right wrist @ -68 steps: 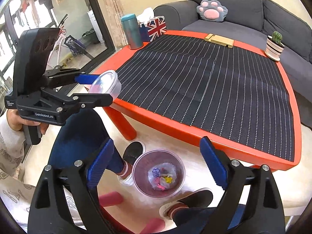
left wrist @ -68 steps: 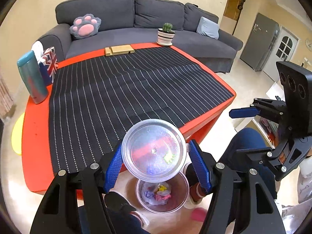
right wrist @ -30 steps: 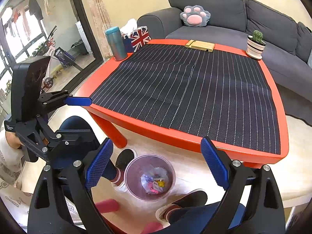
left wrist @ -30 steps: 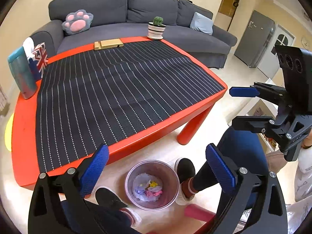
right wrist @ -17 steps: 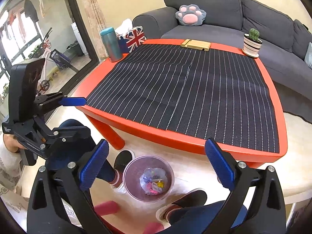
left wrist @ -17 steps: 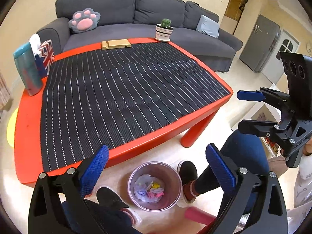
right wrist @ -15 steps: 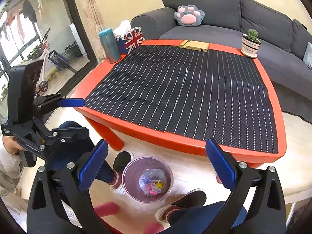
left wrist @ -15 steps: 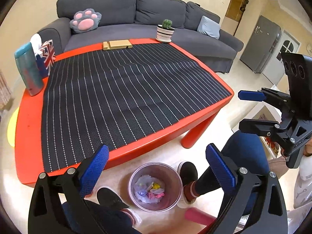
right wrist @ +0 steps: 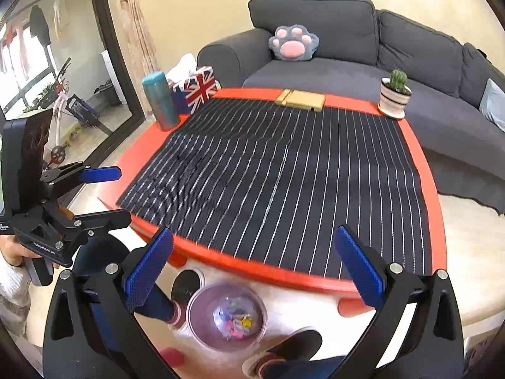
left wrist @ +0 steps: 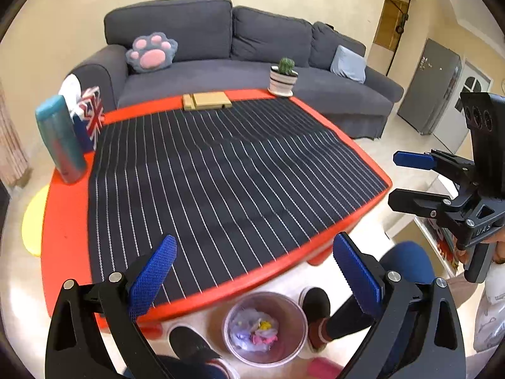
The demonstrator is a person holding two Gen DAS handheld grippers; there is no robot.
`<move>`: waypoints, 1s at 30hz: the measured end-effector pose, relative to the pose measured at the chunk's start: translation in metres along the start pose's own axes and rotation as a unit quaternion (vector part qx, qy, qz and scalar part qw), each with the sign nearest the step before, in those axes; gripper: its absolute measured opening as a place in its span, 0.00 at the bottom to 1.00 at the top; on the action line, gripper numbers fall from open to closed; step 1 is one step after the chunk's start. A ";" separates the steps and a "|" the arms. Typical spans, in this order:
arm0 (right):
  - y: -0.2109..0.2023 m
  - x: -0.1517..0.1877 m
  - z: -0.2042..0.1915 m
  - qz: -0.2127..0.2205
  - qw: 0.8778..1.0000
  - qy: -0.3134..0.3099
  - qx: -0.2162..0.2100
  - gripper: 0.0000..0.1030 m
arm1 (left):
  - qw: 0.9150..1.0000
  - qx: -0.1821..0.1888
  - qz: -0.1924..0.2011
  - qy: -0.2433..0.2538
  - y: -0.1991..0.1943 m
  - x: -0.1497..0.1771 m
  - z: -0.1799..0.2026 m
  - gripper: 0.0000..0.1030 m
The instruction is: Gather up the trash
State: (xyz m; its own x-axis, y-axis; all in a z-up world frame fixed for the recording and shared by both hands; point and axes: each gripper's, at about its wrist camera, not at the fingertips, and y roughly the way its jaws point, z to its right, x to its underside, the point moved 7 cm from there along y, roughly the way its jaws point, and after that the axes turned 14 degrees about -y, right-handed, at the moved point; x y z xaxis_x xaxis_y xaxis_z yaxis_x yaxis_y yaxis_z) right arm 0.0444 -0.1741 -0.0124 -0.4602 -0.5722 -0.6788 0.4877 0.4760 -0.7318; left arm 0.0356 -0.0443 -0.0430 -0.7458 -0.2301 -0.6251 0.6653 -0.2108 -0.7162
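Note:
A clear round trash bin [left wrist: 302, 315] stands on the floor below the near edge of the red table [left wrist: 63, 221]. Crumpled colourful trash [left wrist: 255, 331] lies at its bottom. My left gripper [left wrist: 252, 252] hangs above the bin and the table edge, open, with nothing between its blue pads. My right gripper [right wrist: 254, 246] is likewise open and empty, above the same bin [right wrist: 192, 309]. Each gripper shows in the other's view: the right gripper [left wrist: 404, 180] at the right, the left gripper [right wrist: 124, 194] at the left, both with jaws apart.
A black striped mat [left wrist: 221, 173] covers the table. At its far side stand a teal bottle [left wrist: 60, 139], a Union Jack tissue box [left wrist: 90, 120], a wooden block [left wrist: 206, 101] and a potted cactus [left wrist: 284, 77]. A grey sofa [left wrist: 189, 31] is behind. A person's shoes [left wrist: 315, 303] flank the bin.
The clear lidded container that my left gripper held over the bin is gone from its jaws, which now stand wide. Both grippers have risen and the table fills more of each view.

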 end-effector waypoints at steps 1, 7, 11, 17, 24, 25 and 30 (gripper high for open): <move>0.000 -0.004 0.002 0.002 1.000 0.000 0.001 0.97 | 1.000 -0.001 0.003 0.000 0.000 -0.004 0.000 0.93; 0.007 -0.028 0.010 0.011 1.000 -0.004 0.005 0.97 | 1.000 0.006 0.018 -0.004 0.002 -0.027 -0.004 0.94; 0.012 -0.039 0.013 0.014 1.000 -0.010 0.008 0.97 | 1.000 0.005 0.023 -0.006 0.004 -0.037 -0.006 0.94; 0.020 -0.050 0.017 0.016 1.000 -0.013 0.008 0.97 | 0.999 0.011 0.029 -0.014 0.008 -0.054 -0.010 0.94; 0.028 -0.055 0.016 0.009 1.000 -0.021 -0.002 0.97 | 1.000 -0.006 0.023 -0.016 0.016 -0.059 -0.016 0.94; 0.029 -0.055 0.016 0.008 1.000 -0.022 -0.003 0.97 | 1.000 -0.005 0.021 -0.016 0.016 -0.059 -0.017 0.94; 0.032 -0.057 0.014 0.005 1.000 -0.027 -0.008 0.97 | 0.999 -0.012 0.024 -0.023 0.018 -0.060 -0.021 0.94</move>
State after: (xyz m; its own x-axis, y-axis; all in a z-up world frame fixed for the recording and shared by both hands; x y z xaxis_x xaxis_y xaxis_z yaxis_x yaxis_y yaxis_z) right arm 0.0966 -0.1362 0.0038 -0.4141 -0.6029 -0.6820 0.4804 0.4916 -0.7263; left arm 0.0916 -0.0150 -0.0254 -0.7101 -0.2835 -0.6445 0.6993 -0.1765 -0.6927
